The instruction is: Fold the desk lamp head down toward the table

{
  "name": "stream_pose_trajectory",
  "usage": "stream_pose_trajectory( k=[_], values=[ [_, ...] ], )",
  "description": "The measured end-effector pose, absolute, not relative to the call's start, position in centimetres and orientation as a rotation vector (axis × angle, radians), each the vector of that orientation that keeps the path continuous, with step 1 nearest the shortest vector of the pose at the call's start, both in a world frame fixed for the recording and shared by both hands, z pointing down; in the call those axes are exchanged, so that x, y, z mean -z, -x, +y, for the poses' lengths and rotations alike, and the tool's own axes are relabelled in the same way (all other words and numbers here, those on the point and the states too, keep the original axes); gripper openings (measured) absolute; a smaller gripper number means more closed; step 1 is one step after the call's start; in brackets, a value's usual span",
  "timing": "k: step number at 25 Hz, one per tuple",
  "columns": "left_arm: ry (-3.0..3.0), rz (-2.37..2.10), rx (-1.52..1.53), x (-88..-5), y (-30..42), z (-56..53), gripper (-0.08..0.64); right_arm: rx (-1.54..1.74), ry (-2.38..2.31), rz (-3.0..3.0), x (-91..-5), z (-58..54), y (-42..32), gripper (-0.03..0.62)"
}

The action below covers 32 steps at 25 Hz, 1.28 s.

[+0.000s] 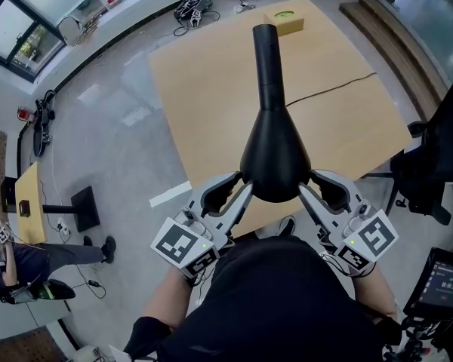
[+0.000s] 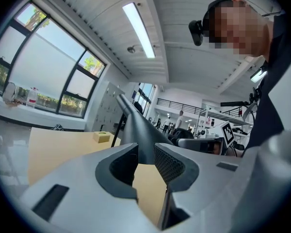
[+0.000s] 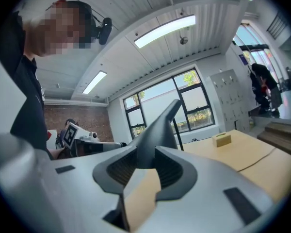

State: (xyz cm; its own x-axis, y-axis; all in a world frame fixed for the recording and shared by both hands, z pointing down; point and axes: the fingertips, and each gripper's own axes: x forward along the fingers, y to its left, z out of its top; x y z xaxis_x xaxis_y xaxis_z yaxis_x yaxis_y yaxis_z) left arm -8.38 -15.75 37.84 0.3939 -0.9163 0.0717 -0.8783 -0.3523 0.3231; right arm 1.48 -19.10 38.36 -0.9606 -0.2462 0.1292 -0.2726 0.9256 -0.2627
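We see a matte black lamp head (image 1: 275,164), a smooth flared bell narrowing into a round neck, above the desk's (image 1: 211,89) near edge. The left gripper (image 1: 244,188) and right gripper (image 1: 305,190) each clamp its rim from opposite sides. The gripper views reveal ribbed pads (image 2: 170,162) pressing it, and the head view alone shows the whole bell.

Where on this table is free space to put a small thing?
Bare table left of the lamp, and right of it on both sides of the cable. A box sits at the far edge. Crowded at the near edge: left gripper and right gripper clamp the lamp.
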Motion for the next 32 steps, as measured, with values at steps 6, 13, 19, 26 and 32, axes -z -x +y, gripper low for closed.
stream_pose_trajectory(
  k=[6, 13, 19, 26, 32],
  values=[
    [-2.299, -1.573, 0.084, -39.5, 8.6, -15.9, 0.086, -0.496, -0.417, -2.967, -39.6, -19.4, -1.4, 0.115],
    [-2.284, -1.572, 0.059, -40.7, 8.8, -15.8, 0.086, -0.492, -0.422, -2.949, -40.3, -19.6, -1.2, 0.115],
    [-2.256, -1.574, 0.050, -41.2, 9.0, -16.0, 0.086, -0.498, -0.435, -2.935, -40.8, -19.8, -1.0, 0.115],
    [-2.268, -1.568, 0.048, -41.5, 9.1, -16.1, 0.086, -0.508, -0.442, -2.921, -41.1, -19.8, -0.8, 0.115],
    [-2.258, -1.563, 0.053, -41.8, 9.1, -16.1, 0.086, -0.515, -0.446, -2.912, -41.3, -19.8, -0.7, 0.115]
  ],
)
